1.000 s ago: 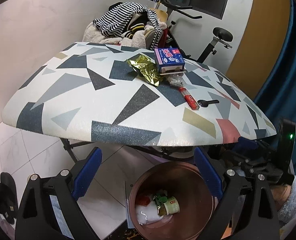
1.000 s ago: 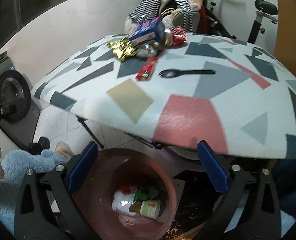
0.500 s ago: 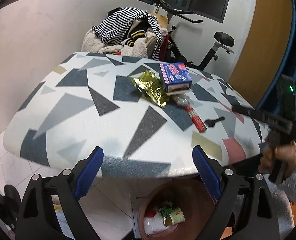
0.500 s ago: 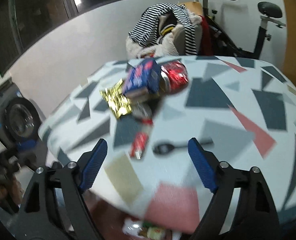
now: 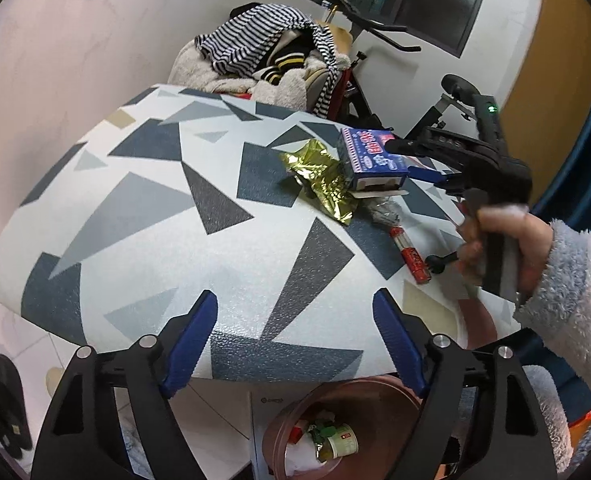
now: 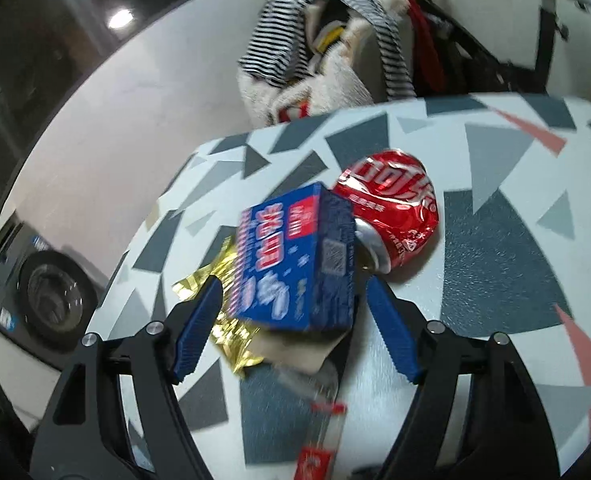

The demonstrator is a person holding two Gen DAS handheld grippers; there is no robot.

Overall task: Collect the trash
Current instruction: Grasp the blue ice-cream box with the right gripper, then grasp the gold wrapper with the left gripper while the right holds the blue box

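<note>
A blue box lies on the patterned table, on top of a gold foil wrapper and beside a crushed red can. My right gripper straddles the box; its jaws are closing and a small gap still shows at each pad. In the left wrist view a hand holds this right gripper at the box. My left gripper hovers over the table's near edge, its jaws closing on nothing. A red wrapper, a black spoon and a clear wrapper lie near the gold foil.
A copper-coloured bin with a cup and wrappers stands on the floor under the table's near edge. Clothes are piled behind the table, beside an exercise bike. A washing machine stands at the left.
Both grippers have left the spot over the bin. The right one rose and swept across the table to the blue box. The left one edged forward over the table edge. Both jaws narrowed.
</note>
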